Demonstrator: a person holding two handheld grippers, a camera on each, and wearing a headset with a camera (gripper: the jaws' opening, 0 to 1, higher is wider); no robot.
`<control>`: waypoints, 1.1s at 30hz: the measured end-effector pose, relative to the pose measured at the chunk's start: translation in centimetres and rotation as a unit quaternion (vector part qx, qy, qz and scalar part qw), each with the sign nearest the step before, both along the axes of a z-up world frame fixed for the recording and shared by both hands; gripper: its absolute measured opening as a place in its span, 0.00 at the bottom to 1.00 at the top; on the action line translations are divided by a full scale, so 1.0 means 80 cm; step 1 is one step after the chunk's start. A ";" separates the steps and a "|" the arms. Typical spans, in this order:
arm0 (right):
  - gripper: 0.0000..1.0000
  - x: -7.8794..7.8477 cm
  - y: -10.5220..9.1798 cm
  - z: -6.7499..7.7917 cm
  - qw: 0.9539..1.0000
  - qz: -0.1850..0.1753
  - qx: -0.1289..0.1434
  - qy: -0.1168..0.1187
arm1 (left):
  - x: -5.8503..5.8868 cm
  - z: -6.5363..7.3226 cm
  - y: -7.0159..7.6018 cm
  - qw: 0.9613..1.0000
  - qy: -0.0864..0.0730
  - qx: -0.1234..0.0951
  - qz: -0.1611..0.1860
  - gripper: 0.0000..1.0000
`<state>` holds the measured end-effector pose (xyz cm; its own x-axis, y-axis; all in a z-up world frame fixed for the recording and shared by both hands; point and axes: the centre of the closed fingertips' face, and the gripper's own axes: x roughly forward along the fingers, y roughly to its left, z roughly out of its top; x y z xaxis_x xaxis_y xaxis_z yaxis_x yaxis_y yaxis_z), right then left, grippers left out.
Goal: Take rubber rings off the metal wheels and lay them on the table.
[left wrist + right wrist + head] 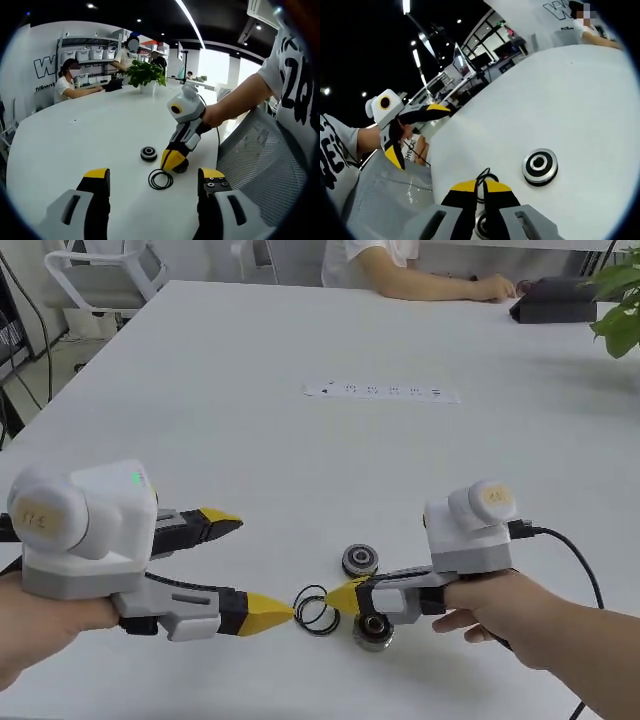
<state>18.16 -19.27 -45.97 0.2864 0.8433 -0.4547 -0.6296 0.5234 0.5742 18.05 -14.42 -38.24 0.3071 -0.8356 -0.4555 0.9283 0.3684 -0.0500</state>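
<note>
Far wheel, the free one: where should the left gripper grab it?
Across its outer rim, coming down from above: the wheel lies flat on the table, so the open left gripper can straddle its round edge.

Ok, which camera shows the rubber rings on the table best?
The left gripper view: the rubber rings lie unobstructed ahead of its jaws. The head view shows them smaller, by the right tool. In the right gripper view, that tool's own jaws hide most of them.
</note>
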 end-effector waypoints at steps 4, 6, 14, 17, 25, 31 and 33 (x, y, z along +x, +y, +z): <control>0.05 -0.001 -0.001 -0.002 1.000 0.001 -0.007 -0.003 | 0.000 0.000 0.000 1.000 0.000 0.001 0.000 0.69; 0.06 -0.002 -0.002 -0.004 1.000 0.004 -0.012 -0.005 | -0.001 -0.001 0.000 1.000 0.001 0.002 -0.001 0.69; 0.14 -0.003 -0.006 -0.006 0.999 0.009 -0.028 -0.020 | 0.000 -0.003 0.001 1.000 0.003 0.006 -0.001 0.68; 0.16 -0.002 -0.008 -0.003 0.999 0.008 -0.027 -0.027 | 0.000 -0.005 0.000 1.000 0.005 0.009 -0.003 0.68; 0.18 0.004 -0.018 0.009 0.999 -0.004 -0.017 -0.044 | 0.005 -0.004 -0.004 1.000 0.005 0.007 -0.002 0.67; 0.19 0.010 -0.028 0.019 0.998 -0.018 -0.009 -0.055 | 0.009 -0.003 -0.006 1.000 0.006 0.006 0.000 0.66; 0.19 0.013 -0.033 0.021 0.998 -0.024 -0.008 -0.059 | 0.012 -0.002 -0.007 1.000 0.006 0.006 0.000 0.66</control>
